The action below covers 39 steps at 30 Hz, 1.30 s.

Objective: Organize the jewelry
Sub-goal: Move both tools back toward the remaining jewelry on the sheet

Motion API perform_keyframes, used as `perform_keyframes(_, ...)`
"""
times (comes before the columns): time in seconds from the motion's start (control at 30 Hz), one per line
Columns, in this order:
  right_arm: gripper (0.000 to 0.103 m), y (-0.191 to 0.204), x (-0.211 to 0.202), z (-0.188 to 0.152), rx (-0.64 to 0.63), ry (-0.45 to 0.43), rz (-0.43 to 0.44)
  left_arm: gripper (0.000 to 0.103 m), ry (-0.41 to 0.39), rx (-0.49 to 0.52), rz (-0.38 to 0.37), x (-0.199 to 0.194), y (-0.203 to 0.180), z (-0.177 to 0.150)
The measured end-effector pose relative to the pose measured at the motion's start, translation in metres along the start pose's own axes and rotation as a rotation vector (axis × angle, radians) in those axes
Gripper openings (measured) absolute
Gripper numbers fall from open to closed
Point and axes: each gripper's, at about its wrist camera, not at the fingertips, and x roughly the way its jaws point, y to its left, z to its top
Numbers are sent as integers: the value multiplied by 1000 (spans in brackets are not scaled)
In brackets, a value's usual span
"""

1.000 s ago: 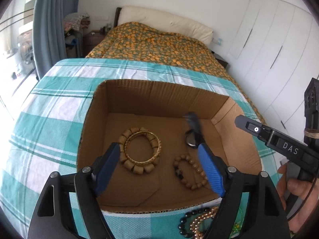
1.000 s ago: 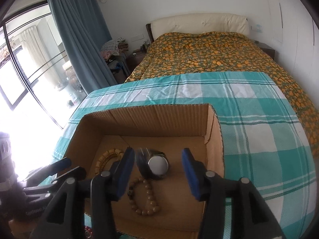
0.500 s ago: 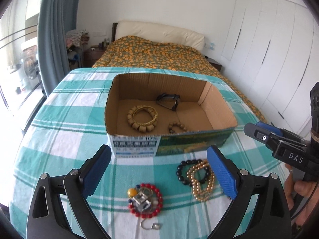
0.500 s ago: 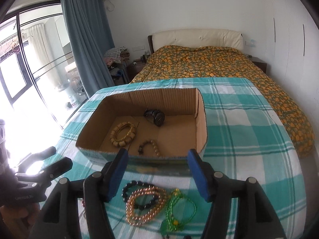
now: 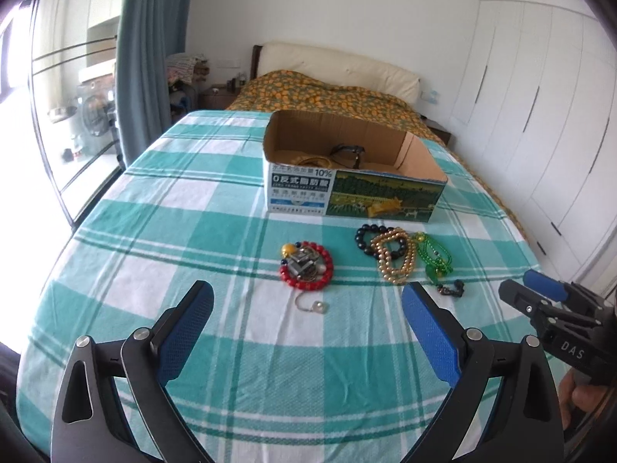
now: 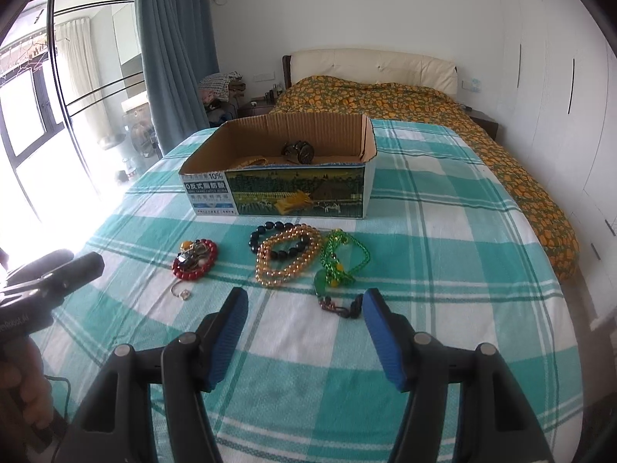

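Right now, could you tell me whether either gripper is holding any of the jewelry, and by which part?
Nothing is held. The left gripper and right gripper are both open and empty above the teal checked cloth.

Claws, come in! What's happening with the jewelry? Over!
Left claw open, empty. Right claw open, empty. Watch in box; bracelets on checked cloth. Nothing blocking.

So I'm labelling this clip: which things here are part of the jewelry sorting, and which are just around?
Part of the job:
cardboard box
watch
red bracelet
black bracelet
gold bead strand
green necklace
small ring

Just around:
bed
curtain
checked cloth
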Motion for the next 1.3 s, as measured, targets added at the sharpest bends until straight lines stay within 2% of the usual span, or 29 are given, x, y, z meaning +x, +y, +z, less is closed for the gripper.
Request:
perform_keyframes(0.13,63,8,-19,-15,-4,-26,-20,98,-1,-29,0,-12,5,-11)
perform_keyframes(0.37,63,14,-32,-38,-3,-51,-43,99,-5,-16,-1,-27,3,-27)
perform_keyframes(0.5,63,12,-34,-53,1,-40,-54,99,4,-18,8,-27,6,-38)
perform_keyframes(0.73,63,2,-29,-74,32,-1,-62,99,46,-79,41,-19,28,-52)
perform_keyframes(1.3,63,-9,-17,-82,70,32,-59,99,106,-41,33,1,20,-65)
